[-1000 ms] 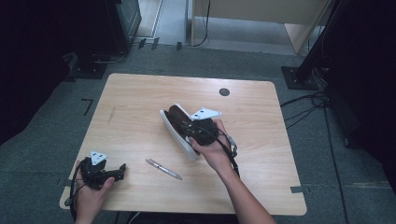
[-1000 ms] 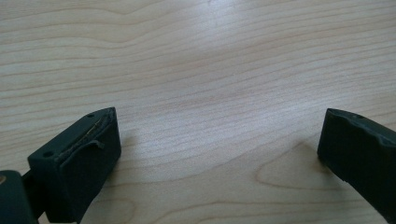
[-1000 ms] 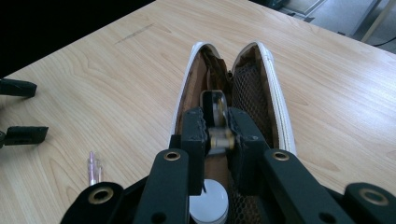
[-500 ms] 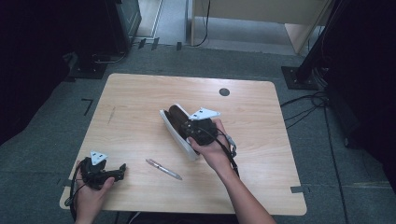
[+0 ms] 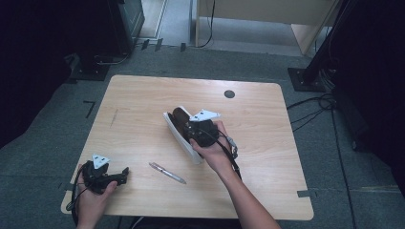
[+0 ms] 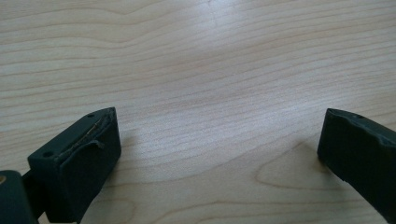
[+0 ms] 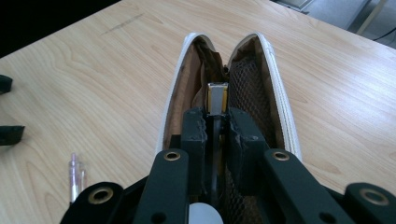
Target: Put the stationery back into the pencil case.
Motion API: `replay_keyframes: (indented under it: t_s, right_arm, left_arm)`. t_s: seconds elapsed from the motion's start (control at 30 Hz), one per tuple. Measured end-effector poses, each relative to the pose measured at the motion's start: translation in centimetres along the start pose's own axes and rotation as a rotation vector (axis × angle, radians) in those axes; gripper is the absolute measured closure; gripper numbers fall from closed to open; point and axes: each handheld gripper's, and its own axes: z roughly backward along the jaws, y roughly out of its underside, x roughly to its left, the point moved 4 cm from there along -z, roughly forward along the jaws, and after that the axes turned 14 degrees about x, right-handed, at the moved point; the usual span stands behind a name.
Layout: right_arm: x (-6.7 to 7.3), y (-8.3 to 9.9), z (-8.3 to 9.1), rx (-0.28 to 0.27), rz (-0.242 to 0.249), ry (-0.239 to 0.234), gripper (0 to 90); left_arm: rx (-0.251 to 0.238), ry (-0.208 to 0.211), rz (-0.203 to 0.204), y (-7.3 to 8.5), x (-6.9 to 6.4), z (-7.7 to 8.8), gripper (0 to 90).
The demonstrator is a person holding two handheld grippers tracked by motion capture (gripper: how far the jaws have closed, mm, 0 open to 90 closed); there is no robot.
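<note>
An open white pencil case with a brown lining lies slantwise at the middle of the wooden table. My right gripper reaches into its mouth. In the right gripper view that gripper is shut on a slim yellow stick with a silver end, held between the case's two halves. At the table's front left corner my left gripper rests low over the wood. Its jaws stand wide apart in the left gripper view, with bare wood between them.
A clear pen lies on the table between the two hands, left of the case. A round black cable hole sits near the far edge. Dark stands and cables ring the table on the grey floor.
The right gripper has edged slightly left over the case, still shut on the stick. The left gripper has kept still.
</note>
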Motion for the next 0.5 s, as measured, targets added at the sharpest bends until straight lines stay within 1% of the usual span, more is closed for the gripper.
replay_keyframes:
  t_s: [0.17,0.27,0.4,0.5]
  right_arm:
    - [-0.10,-0.21,-0.66,0.004,-0.004,0.008,77.4]
    - [-0.08,-0.38,-0.83,0.007,-0.002,0.014,79.5]
    - [-0.06,-0.47,-0.76,0.000,-0.002,0.017,79.7]
    - [0.00,-0.46,-0.35,-0.018,-0.005,0.015,79.7]
  left_arm:
    - [-0.002,0.002,-0.002,0.00,0.00,0.00,0.0]
    - [-0.002,0.002,-0.003,0.00,0.01,0.00,0.0]
    - [-0.003,0.002,-0.003,0.00,0.00,-0.01,0.0]
    - [-0.002,0.002,-0.003,0.01,0.00,-0.01,0.0]
